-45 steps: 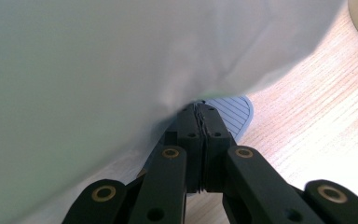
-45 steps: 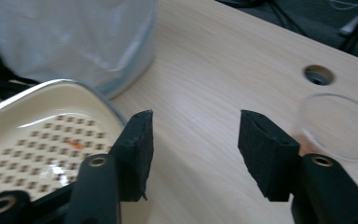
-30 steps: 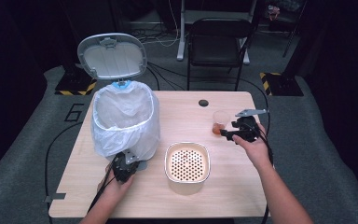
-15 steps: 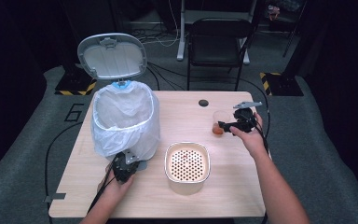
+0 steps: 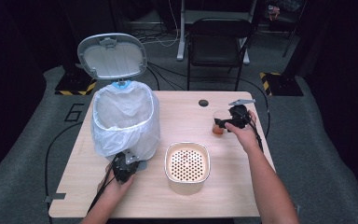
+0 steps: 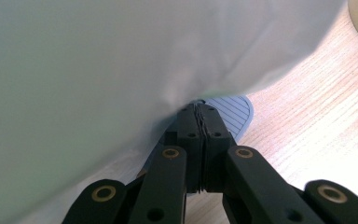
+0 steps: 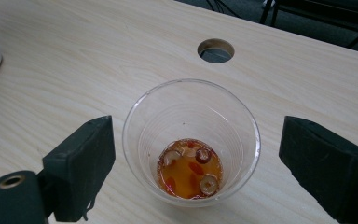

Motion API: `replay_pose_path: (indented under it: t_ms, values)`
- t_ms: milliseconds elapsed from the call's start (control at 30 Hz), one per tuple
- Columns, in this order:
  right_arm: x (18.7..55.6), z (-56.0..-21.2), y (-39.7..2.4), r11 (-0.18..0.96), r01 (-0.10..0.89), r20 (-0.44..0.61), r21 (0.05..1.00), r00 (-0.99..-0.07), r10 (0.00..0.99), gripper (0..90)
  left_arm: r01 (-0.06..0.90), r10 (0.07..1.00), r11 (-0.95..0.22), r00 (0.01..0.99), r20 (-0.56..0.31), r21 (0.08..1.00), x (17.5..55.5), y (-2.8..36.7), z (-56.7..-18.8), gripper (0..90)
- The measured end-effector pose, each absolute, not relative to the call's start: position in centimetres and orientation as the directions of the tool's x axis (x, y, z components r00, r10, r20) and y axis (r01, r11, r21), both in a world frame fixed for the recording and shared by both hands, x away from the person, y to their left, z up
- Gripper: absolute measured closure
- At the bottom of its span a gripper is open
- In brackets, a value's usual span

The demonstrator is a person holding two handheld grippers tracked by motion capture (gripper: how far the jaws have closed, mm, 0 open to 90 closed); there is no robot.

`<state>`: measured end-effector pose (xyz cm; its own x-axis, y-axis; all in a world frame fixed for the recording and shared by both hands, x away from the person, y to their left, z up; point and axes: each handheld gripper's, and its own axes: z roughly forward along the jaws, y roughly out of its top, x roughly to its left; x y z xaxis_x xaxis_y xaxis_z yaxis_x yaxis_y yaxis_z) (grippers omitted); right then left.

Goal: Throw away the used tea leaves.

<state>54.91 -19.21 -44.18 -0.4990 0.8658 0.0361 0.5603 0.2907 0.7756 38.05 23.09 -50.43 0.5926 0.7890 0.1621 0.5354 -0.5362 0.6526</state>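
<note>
Bare table point(image 5: 186, 116) lies open between the lined bin point(image 5: 126, 121), perforated container point(image 5: 187, 163) and cup point(image 5: 218, 125).

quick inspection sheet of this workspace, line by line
surface: wooden table, round hole near the far edge
job's things: clear cup upright, holding orange liquid with bits; lined bin with lid up; perforated strainer bowl
clutter: nothing seen
grippers: right gripper open, jaws either side of the cup, not touching it; left gripper shut at the bin's foot, by the grey pedal under the liner
cables: one trails from each gripper; more lie on the floor
surroundings: black chair behind the table, dark room, grey mat
</note>
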Motion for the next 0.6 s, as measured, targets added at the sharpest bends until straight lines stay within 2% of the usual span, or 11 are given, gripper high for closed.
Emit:
replay_pose_path:
  t_ms: [600]
  values:
    - [55.8,-46.7,-17.7,0.338,0.588,-0.005,0.734,-0.493,0.87,14.4,0.534,0.789,-0.537,0.592,0.165,0.653,38.1,23.1,-50.4,88.5]
